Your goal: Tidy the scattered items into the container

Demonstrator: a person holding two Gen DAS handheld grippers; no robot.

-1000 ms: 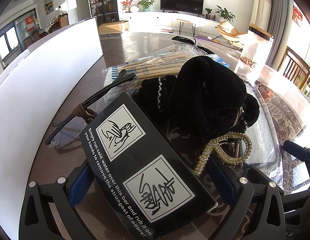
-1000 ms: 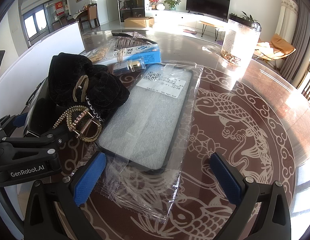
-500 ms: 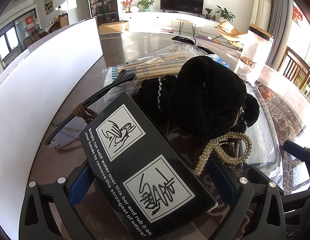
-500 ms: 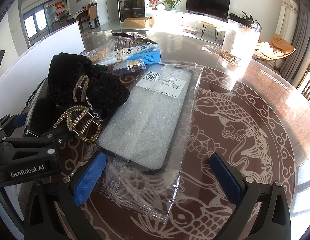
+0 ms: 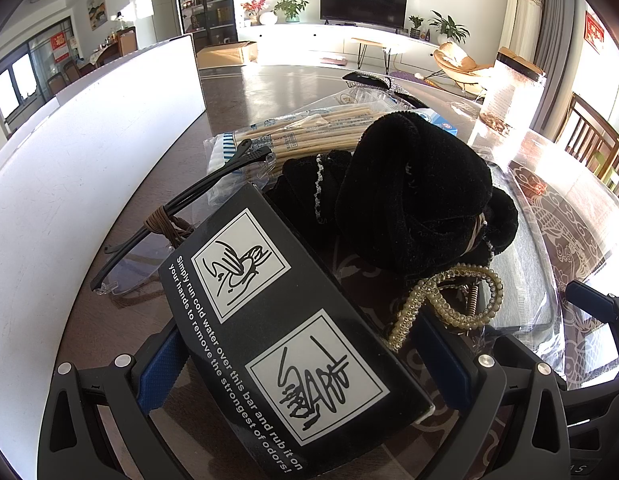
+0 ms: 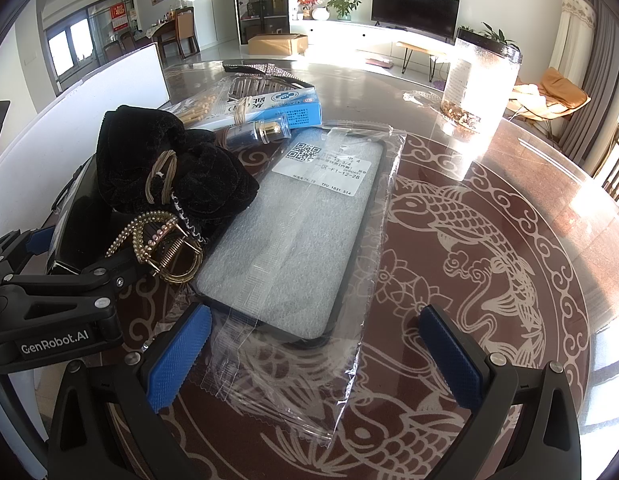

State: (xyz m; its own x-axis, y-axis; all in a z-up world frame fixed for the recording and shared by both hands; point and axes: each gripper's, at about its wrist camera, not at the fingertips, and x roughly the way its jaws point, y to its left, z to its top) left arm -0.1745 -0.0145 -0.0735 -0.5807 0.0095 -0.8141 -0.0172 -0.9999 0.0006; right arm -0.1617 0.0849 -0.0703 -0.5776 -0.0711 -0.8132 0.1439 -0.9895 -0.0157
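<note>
Left wrist view: the left tool [image 5: 297, 364] stands apart around a rigid black printed box [image 5: 277, 320]; closing could snag the beaded hair clip [image 5: 449, 300] touching its right pad. Just beyond lies a soft black velvet scrunchie [image 5: 413, 200]. The right tool [image 6: 313, 356], also apart, straddles a bagged phone case [image 6: 297, 236] whose slick, crinkly film may slip. The white container [image 5: 89, 140] stands left.
</note>
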